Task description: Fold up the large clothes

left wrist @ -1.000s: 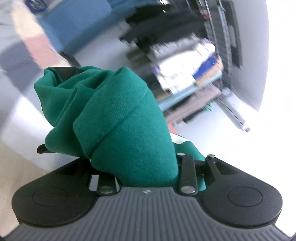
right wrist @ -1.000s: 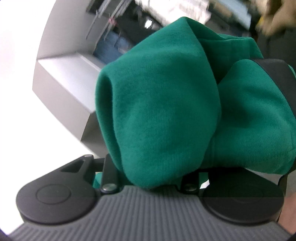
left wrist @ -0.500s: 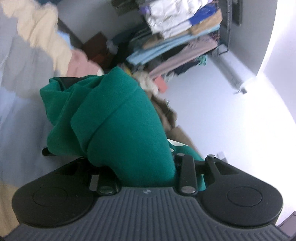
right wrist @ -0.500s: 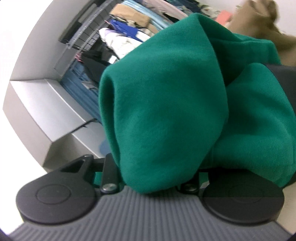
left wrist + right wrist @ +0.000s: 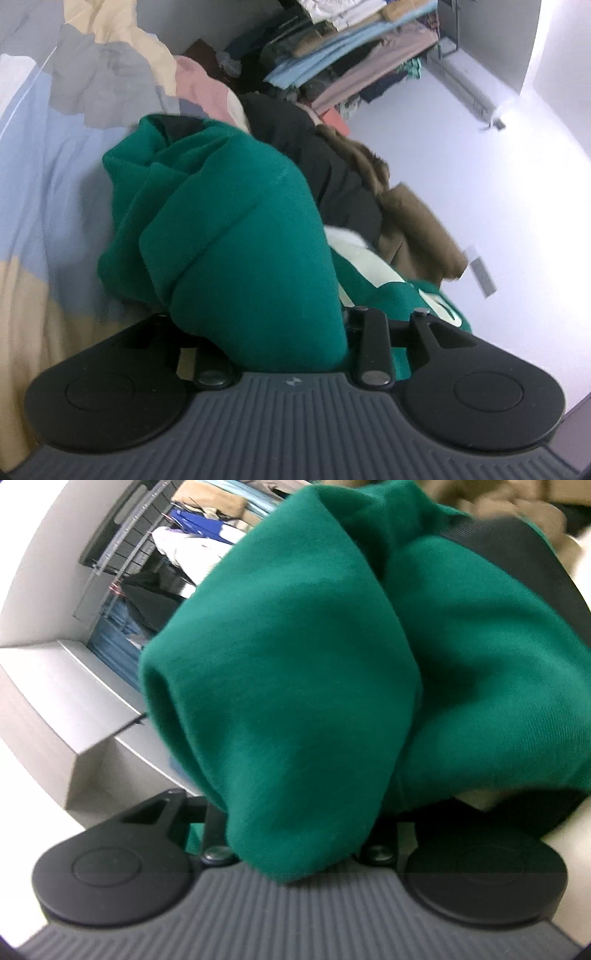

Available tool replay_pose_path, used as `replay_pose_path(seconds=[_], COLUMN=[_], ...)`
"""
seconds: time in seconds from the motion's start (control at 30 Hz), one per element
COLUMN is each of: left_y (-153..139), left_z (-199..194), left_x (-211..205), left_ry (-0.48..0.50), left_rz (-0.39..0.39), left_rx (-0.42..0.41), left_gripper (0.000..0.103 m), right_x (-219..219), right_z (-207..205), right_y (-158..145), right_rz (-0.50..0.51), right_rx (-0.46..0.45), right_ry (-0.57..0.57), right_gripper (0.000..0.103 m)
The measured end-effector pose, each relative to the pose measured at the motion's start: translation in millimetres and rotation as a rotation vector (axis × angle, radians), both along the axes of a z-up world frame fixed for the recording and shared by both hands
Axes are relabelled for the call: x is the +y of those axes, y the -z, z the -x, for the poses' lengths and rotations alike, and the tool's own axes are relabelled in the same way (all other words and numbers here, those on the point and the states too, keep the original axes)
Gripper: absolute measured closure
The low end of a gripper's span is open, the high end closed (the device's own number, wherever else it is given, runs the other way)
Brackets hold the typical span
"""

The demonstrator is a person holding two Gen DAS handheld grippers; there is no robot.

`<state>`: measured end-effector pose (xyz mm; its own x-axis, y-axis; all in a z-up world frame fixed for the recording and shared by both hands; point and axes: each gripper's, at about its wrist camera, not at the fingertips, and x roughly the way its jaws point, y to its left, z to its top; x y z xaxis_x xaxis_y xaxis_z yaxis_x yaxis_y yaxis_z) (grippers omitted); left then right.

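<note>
A green sweatshirt with a cream printed patch is bunched over my left gripper, which is shut on it; the fingers are buried in the cloth. The same green sweatshirt fills the right wrist view, wrapped over my right gripper, also shut on it. Only a dark strip of one right finger shows. Both grippers hold the garment up above a bed.
A bed cover in blue, grey and cream patches lies left. A pile of dark and brown clothes lies ahead. An open rack with stacked clothes stands behind; it also shows in the right view. A grey ledge lies left.
Both grippers have swung down with the sweatshirt still held. The left view now looks onto the bed and the clothes pile instead of the rack and wall.
</note>
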<state>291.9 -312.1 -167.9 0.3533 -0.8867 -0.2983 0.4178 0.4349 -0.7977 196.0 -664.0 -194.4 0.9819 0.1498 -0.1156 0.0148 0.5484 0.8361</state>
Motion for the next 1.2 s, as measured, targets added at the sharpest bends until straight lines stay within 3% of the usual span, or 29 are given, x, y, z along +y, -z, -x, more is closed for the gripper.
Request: replay_pose_path(seconds=[0.23,0.4,0.47,0.67,0.87,0.97,1.2], left_y=[14,3,-5,-36,-92,-127,-206], left_z=[10,18,26,54,86,111,164], left_x=[2,5,12,37,60,65,81], left_ry=[0.016,0.002,-0.016,-0.046,-0.095,-0.116,-0.165], left_rz=[-0.041,-0.092,-0.116,-0.216,-0.31,-0.365,-0.414], left_rx=[0.016,0.038,0.033,-0.027,-0.149,-0.262,-0.44], left_gripper=[0.054,0.018,0.014,0.013,0.013,0.013,0.013], right_x=[-15,-13,-4,12,25,34,65], right_z=[1,-3,21,51,95,107,129], right_y=[29,20,27,6,-42,-76,-159], right_rz=[-0.079,-0.075,-0.081,-0.058,0.068,0.143,0.294], right_rx=[0.039,0.072,0.108,0.192,0.183,0.16,-0.007], right_ry=[-0.002,0.02,0.034,0.062,0.087,0.09,0.069], right_gripper=[0.05,0.042,0.03,0.03,0.028,0.028,0.028])
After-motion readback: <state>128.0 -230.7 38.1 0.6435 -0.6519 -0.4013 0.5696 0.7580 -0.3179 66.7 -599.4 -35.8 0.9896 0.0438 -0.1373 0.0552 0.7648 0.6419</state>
